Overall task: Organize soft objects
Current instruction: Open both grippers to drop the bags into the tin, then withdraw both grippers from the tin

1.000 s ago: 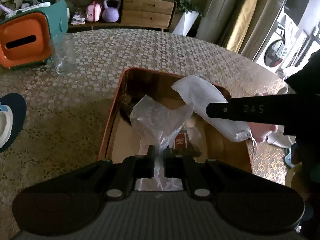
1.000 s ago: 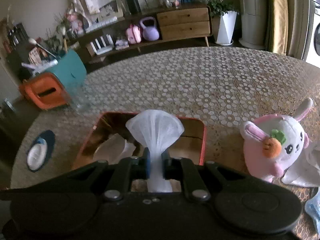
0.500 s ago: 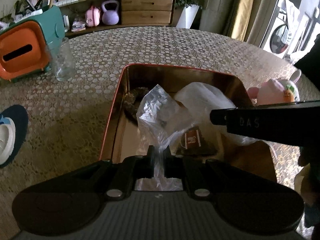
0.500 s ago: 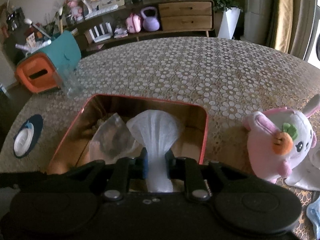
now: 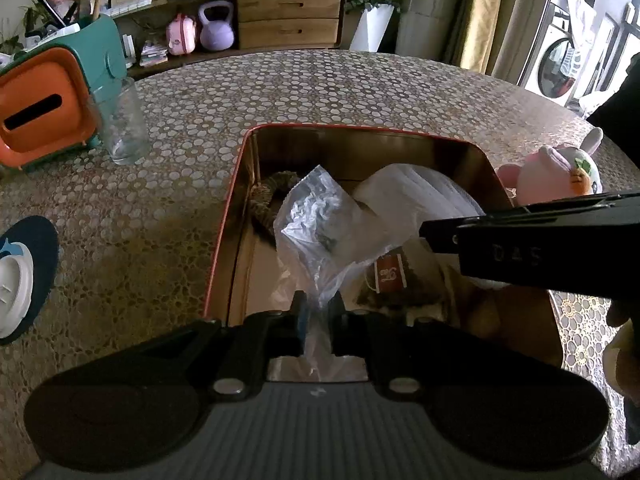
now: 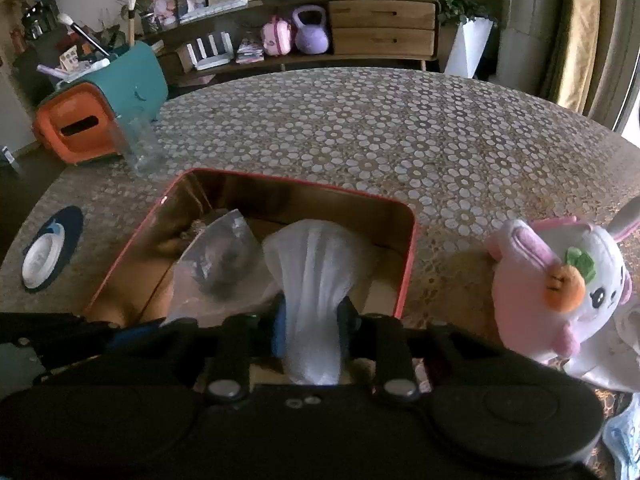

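A red-rimmed metal tin [image 5: 240,184] [image 6: 408,256] lies open on the patterned table. My left gripper [image 5: 318,306] is shut on a clear plastic bag [image 5: 320,220] and holds it over the tin; the bag also shows in the right wrist view [image 6: 218,256]. My right gripper [image 6: 312,316] is shut on a white cloth [image 6: 316,264], also over the tin; the cloth [image 5: 416,196] and the gripper's black side show in the left wrist view. A braided rope piece [image 5: 268,200] and a red-labelled item [image 5: 388,276] lie inside the tin. A pink bunny plush [image 6: 560,284] [image 5: 552,176] sits right of the tin.
A drinking glass [image 5: 122,124] [image 6: 140,148] and an orange-and-teal box [image 5: 48,108] [image 6: 100,116] stand far left. A dark blue coaster with a white piece [image 5: 20,276] [image 6: 48,252] lies at the left edge. White fabric [image 6: 616,344] lies beside the bunny.
Both grippers have moved down and forward over the tin with the bag and the cloth; the tin's inside now fills more of both views. Both stay shut.
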Available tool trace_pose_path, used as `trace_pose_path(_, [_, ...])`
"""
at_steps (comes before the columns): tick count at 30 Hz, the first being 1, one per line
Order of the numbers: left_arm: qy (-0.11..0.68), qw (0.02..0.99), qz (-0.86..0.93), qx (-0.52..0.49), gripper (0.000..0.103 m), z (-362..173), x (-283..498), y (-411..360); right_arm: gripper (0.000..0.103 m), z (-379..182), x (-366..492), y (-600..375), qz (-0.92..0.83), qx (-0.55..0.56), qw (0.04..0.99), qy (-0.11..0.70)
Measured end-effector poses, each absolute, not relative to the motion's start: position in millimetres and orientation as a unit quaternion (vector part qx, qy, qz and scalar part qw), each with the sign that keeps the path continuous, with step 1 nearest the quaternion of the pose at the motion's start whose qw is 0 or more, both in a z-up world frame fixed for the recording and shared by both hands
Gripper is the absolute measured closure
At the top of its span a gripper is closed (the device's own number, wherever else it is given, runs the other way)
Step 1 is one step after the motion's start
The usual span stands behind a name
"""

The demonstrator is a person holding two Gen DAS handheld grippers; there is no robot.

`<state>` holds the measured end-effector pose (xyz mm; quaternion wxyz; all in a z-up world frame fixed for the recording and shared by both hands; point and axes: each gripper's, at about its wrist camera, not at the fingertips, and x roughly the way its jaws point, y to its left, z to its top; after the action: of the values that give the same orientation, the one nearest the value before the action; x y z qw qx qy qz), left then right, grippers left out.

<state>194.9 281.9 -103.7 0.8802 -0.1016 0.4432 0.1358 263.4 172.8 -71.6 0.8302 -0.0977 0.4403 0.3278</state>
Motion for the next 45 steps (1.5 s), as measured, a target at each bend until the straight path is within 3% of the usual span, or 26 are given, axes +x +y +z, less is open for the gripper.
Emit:
trace_pose_path(7, [0.441, 0.882, 0.131, -0.106, 0.086, -101, 191, 279, 0.06, -63, 259, 165, 0.339, -0.089, 0.829, 0.435])
trace_pose_path(10, [0.435, 0.885, 0.126, -0.106, 0.069, -97, 188, 276, 0.052, -54, 256, 160, 0.347, -0.077, 0.83, 0.43])
trace_pose_path(12, [0.43, 0.888, 0.128, -0.103, 0.04, -95, 186, 274, 0.048, -48, 255, 157, 0.352, -0.07, 0.83, 0.426])
trace_pose_path(13, [0.427, 0.889, 0.129, -0.101, 0.038, -93, 185, 273, 0.048, -45, 253, 155, 0.355, -0.068, 0.831, 0.423])
trace_pose_path(28, [0.394, 0.904, 0.128, -0.101, 0.035, -54, 152, 254, 0.033, 5, 213, 100, 0.393, -0.051, 0.841, 0.367])
trace_pose_path(31, [0.385, 0.91, 0.121, -0.097, 0.024, -42, 146, 242, 0.03, 14, 203, 85, 0.4, -0.047, 0.842, 0.359])
trace_pose_path(37, [0.356, 0.925, 0.092, -0.1, 0.023, -20, 134, 213, 0.022, 31, 186, 48, 0.409, -0.033, 0.847, 0.339])
trace_pose_path(40, [0.342, 0.931, 0.08, -0.099, 0.016, -10, 130, 197, 0.018, 38, 179, 24, 0.411, -0.025, 0.85, 0.328])
trace_pose_path(45, [0.323, 0.939, 0.055, -0.102, 0.014, 2, 127, 171, 0.015, 45, 172, -10, 0.403, -0.019, 0.86, 0.313])
